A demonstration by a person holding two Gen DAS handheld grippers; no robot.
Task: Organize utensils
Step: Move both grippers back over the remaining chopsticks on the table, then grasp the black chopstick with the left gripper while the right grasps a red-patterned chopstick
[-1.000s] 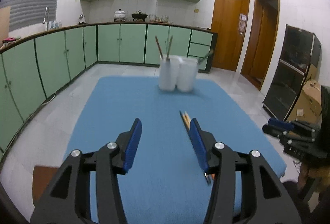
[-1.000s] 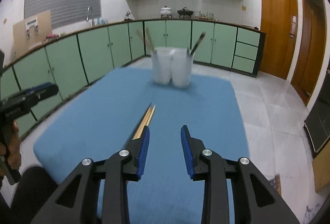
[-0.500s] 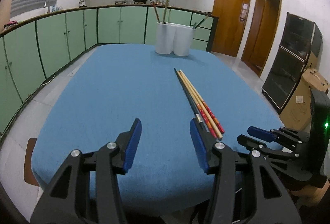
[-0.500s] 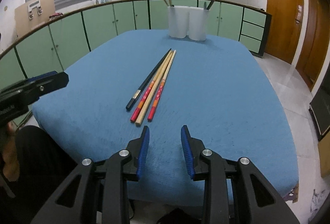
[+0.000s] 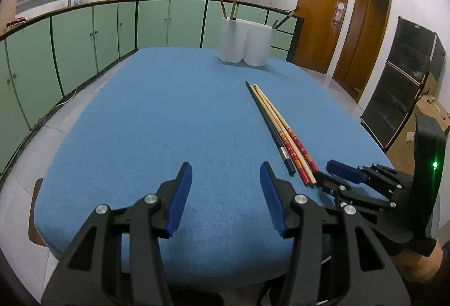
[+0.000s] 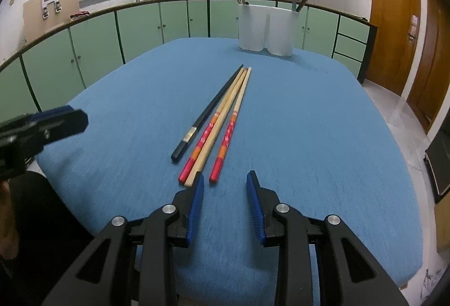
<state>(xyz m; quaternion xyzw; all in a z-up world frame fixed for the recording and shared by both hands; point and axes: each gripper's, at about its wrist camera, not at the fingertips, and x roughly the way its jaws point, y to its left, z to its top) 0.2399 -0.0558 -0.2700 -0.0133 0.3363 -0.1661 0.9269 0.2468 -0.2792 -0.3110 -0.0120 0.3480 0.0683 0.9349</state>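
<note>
Several chopsticks lie side by side on the blue table: a black one (image 6: 206,113), a plain wooden one (image 6: 222,120) and red-ended ones (image 6: 229,133). They also show in the left wrist view (image 5: 277,127). A white two-part holder (image 6: 265,26) with a few utensils stands at the far edge; it also shows in the left wrist view (image 5: 246,41). My right gripper (image 6: 225,192) is open and empty, just behind the near ends of the chopsticks. My left gripper (image 5: 226,187) is open and empty, left of them.
The blue table (image 5: 157,120) fills both views. The right gripper shows at the right of the left wrist view (image 5: 346,173). Green kitchen cabinets (image 6: 140,24) run behind the table. Wooden doors (image 5: 323,13) and a black cabinet (image 5: 405,80) stand to the right.
Both grippers have pulled back and lowered toward the near end of the table, so the chopsticks have come fully into view. Both stay open and empty.
</note>
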